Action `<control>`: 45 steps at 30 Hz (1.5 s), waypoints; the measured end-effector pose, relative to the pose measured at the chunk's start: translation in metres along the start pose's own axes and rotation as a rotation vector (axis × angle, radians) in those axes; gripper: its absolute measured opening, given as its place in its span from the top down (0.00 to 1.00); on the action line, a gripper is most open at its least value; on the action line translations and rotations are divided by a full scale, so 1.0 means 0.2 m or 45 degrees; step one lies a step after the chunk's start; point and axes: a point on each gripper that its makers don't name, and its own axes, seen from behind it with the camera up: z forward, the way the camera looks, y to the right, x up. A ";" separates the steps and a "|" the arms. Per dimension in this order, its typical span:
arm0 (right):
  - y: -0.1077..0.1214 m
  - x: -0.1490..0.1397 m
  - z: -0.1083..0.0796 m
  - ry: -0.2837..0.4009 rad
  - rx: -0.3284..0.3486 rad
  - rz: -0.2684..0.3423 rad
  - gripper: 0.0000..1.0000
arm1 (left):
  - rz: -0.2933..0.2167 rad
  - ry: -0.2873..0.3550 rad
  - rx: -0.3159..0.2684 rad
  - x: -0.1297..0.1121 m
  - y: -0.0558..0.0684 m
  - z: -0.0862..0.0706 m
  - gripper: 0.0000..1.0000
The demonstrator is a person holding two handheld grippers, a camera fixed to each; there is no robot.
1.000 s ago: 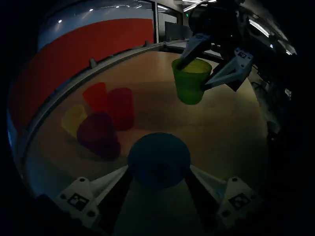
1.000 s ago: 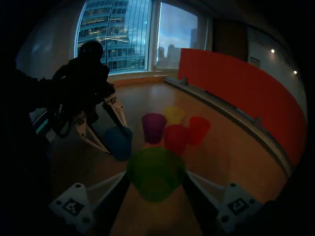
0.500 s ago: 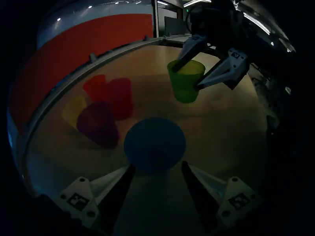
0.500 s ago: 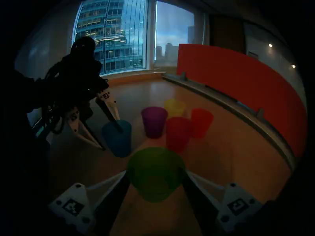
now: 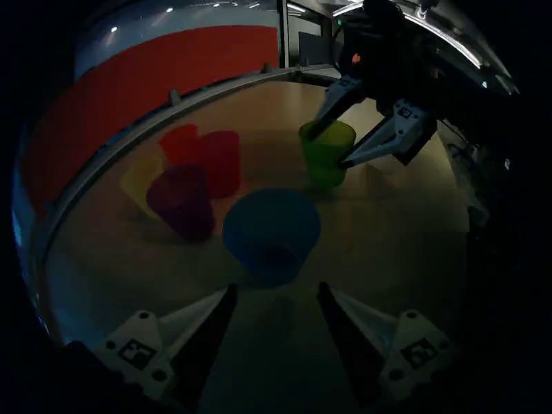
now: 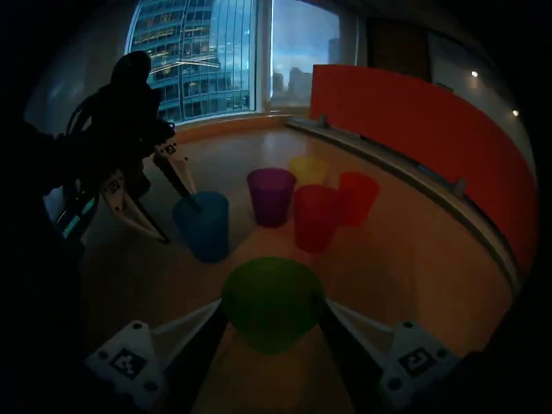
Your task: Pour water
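A blue cup point(image 5: 271, 234) stands upright on the wooden table point(image 5: 393, 228), just beyond the tips of my left gripper point(image 5: 276, 288), which is open with bare table between its fingers. In the right gripper view the same blue cup point(image 6: 202, 224) has the left gripper point(image 6: 183, 222) at its near-left side. My right gripper point(image 6: 272, 303) is shut on a green cup point(image 6: 272, 307). From the left gripper view, the green cup point(image 5: 326, 152) sits low at the table between the right gripper's point(image 5: 326, 146) two fingers. It is too dark to tell whether either cup holds water.
A cluster of cups stands mid-table: purple point(image 6: 270, 196), yellow point(image 6: 308, 169), red point(image 6: 316, 217) and orange-red point(image 6: 357, 199). A red panel point(image 6: 428, 131) runs along the table's far edge. Large windows point(image 6: 200, 55) lie behind the dark arm point(image 6: 117, 124) that holds the left gripper.
The blue cup, earlier between my left fingers, now stands ahead of their tips as the gripper has drawn back. The green cup has come down toward the table, still held.
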 end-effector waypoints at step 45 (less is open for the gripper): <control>0.01 -0.16 -0.20 -0.013 -0.124 0.053 0.00 | -0.125 0.077 0.119 0.00 -0.05 -0.15 0.14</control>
